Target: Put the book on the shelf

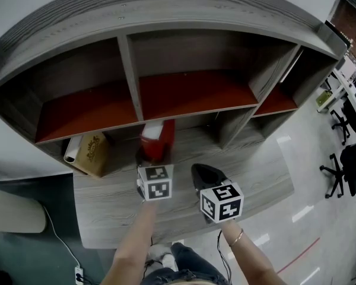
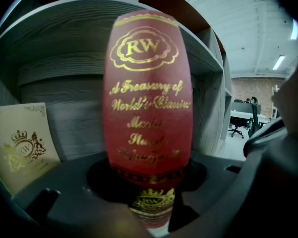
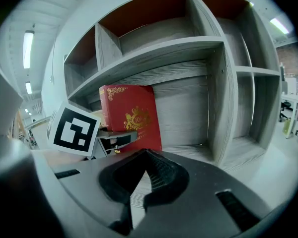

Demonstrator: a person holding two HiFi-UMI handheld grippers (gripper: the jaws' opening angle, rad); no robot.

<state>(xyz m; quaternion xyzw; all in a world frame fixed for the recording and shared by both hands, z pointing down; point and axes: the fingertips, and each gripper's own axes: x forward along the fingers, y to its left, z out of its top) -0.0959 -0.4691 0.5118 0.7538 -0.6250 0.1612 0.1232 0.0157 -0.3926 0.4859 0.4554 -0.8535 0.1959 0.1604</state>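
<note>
A red book point(image 1: 157, 138) with gold lettering stands upright at the mouth of the shelf's point(image 1: 196, 110) lower middle compartment. In the left gripper view its spine point(image 2: 148, 93) fills the centre and faces the camera. My left gripper point(image 1: 153, 157) is shut on the lower part of that spine point(image 2: 149, 182). My right gripper point(image 1: 209, 174) hovers just right of the book, jaws closed to a point with nothing between them point(image 3: 146, 155). In the right gripper view the red cover point(image 3: 131, 118) shows beyond the left gripper's marker cube point(image 3: 73, 128).
A beige book point(image 1: 94, 152) point(image 2: 20, 148) and a white roll point(image 1: 73, 150) lean in the lower left compartment. The upper compartments have red back panels point(image 1: 190, 94). A vertical divider point(image 3: 216, 103) stands right of the book. Office chairs point(image 1: 344, 165) stand far right.
</note>
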